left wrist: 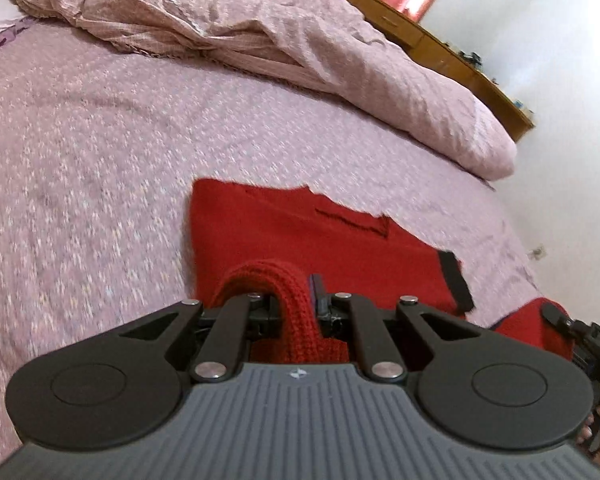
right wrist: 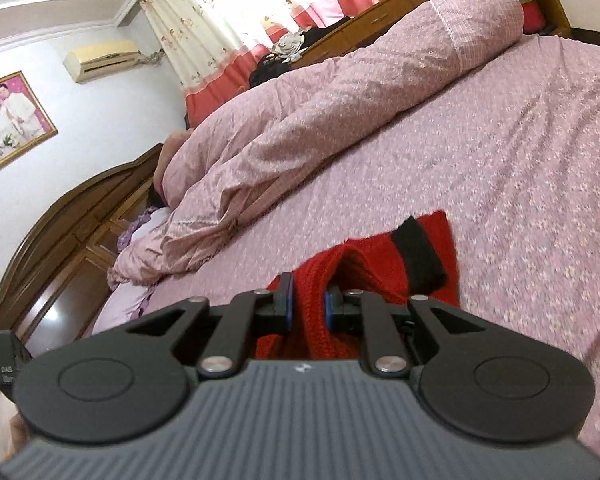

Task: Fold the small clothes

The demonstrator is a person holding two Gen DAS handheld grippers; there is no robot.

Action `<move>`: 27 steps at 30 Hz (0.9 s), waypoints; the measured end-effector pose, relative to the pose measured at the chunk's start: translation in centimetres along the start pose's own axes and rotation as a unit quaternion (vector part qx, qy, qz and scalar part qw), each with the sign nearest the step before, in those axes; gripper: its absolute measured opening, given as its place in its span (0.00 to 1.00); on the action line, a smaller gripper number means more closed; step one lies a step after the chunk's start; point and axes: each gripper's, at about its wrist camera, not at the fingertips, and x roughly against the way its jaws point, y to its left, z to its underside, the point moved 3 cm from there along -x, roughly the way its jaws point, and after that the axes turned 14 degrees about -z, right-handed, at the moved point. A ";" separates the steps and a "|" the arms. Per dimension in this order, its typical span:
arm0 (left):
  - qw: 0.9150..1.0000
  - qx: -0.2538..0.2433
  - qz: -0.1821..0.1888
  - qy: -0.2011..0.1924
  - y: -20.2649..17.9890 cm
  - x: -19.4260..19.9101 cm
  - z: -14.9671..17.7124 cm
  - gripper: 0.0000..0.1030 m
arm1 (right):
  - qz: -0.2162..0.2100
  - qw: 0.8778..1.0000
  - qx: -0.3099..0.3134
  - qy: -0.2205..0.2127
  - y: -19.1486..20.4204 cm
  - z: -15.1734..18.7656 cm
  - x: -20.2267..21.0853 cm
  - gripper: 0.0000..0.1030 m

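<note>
A small red knit sweater (left wrist: 300, 240) with a black cuff (left wrist: 456, 280) lies on the pink flowered bed sheet (left wrist: 80, 160). My left gripper (left wrist: 296, 304) is shut on a ribbed red edge of the sweater, bunched between its jaws. My right gripper (right wrist: 308, 304) is shut on another red knit fold (right wrist: 320, 280) of the same sweater, with the black cuff (right wrist: 420, 256) just beyond it. The right gripper also shows at the lower right edge of the left wrist view (left wrist: 580, 332), still holding red cloth.
A rumpled pink quilt (left wrist: 260, 32) lies across the far side of the bed and also shows in the right wrist view (right wrist: 340, 100). A wooden headboard (right wrist: 60, 220) is at the left, a wooden cabinet (left wrist: 440, 40) by the white wall, and curtains (right wrist: 240, 20) behind.
</note>
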 end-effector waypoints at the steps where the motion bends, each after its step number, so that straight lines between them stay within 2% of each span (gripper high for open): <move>1: 1.000 0.004 -0.004 0.000 0.0 -0.5 -0.6 0.11 | 0.002 1.000 -0.002 -0.003 -0.3 -0.3 -0.3 0.17; 5: 1.000 0.013 -0.016 0.000 0.0 -2.9 -2.7 0.11 | 0.010 1.000 -0.009 -0.015 -1.7 -1.5 -2.1 0.17; 10: 0.999 0.009 -0.053 0.005 0.0 -6.8 -5.1 0.11 | 0.030 0.999 -0.016 -0.015 -3.6 -2.8 -4.9 0.17; 18: 0.995 -0.013 -0.089 0.048 0.0 -14.3 -6.6 0.11 | 0.068 0.998 -0.013 0.007 -7.3 -3.3 -9.9 0.17; 21: 0.994 -0.015 -0.090 0.055 0.4 -16.0 -6.3 0.12 | 0.085 0.996 -0.017 0.017 -9.0 -2.9 -11.3 0.17; 24: 0.996 -0.019 -0.080 0.046 0.7 -16.5 -6.0 0.12 | 0.111 0.993 -0.028 0.036 -10.8 -2.0 -12.2 0.18; 27: 0.996 -0.031 -0.076 0.042 0.6 -16.4 -6.1 0.12 | 0.109 0.993 -0.021 0.041 -11.8 -1.3 -12.5 0.18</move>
